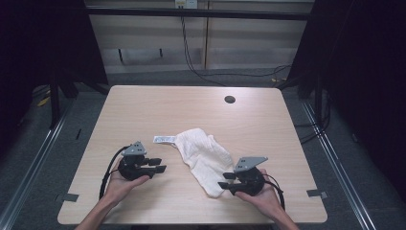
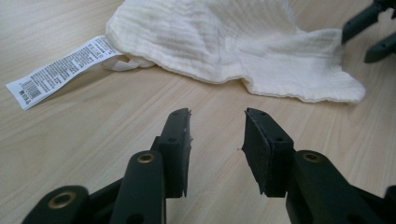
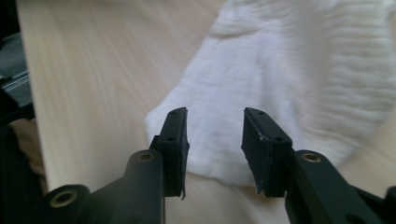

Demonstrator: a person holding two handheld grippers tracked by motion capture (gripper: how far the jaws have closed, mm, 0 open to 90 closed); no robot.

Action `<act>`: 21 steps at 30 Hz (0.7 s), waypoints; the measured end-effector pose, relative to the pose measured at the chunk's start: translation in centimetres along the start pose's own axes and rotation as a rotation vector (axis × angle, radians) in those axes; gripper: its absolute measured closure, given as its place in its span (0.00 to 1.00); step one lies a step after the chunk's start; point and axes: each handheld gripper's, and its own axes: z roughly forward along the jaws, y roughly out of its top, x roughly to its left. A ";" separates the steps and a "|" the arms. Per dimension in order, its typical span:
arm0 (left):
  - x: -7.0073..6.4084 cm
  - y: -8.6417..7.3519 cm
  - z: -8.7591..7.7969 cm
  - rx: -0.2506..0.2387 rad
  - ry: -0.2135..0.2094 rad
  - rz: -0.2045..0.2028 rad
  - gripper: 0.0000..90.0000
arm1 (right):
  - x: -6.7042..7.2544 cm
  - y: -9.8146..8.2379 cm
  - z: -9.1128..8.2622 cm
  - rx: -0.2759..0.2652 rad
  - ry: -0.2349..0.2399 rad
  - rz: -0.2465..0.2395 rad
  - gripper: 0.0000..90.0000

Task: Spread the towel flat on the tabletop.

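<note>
1. We see a pale wooden table [image 1: 143, 105] from above, with a crumpled white cloth [image 1: 203, 155] lying near its middle, running from far left to near right
2. A long white care label [image 1: 164, 139] sticks out flat from the cloth's far left end; in the left gripper view the label [image 2: 60, 70] lies on bare wood, still joined to the cloth [image 2: 224, 42]
3. Our left gripper [image 1: 160, 165] rests in the left hand [image 1: 122, 184], to the left of the cloth and apart from it; its jaws stand spread with only bare table between them [image 2: 215, 140]
4. Our right gripper [image 1: 226, 180] sits in the right hand [image 1: 261, 196] at the cloth's near right end; in the right gripper view its jaws stand spread [image 3: 215, 140] just over the cloth's near edge [image 3: 280, 93], pinching nothing
5. We judge that the step in hand is the approach: both grippers are lining up on the cloth and neither has taken hold yet
6. We judge that the next move calls for the right gripper to drop onto the near edge and press its jaws together on a fold, while the left gripper moves right toward the cloth's left side to take a second corner
7. The fabric looks thin and soft, so a shallow pinch may slip off
</note>
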 end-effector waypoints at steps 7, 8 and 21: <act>-0.1 0.0 0.2 0.006 -0.001 0.002 0.63 | 1.1 0.5 0.8 0.011 0.054 -0.027 0.71; -0.1 0.0 0.2 0.007 0.000 0.004 0.63 | 1.3 0.4 1.2 0.022 0.069 -0.036 0.69; 2.0 1.1 0.2 -0.022 0.034 -0.027 0.58 | 1.9 -0.4 2.8 0.093 0.049 -0.087 0.90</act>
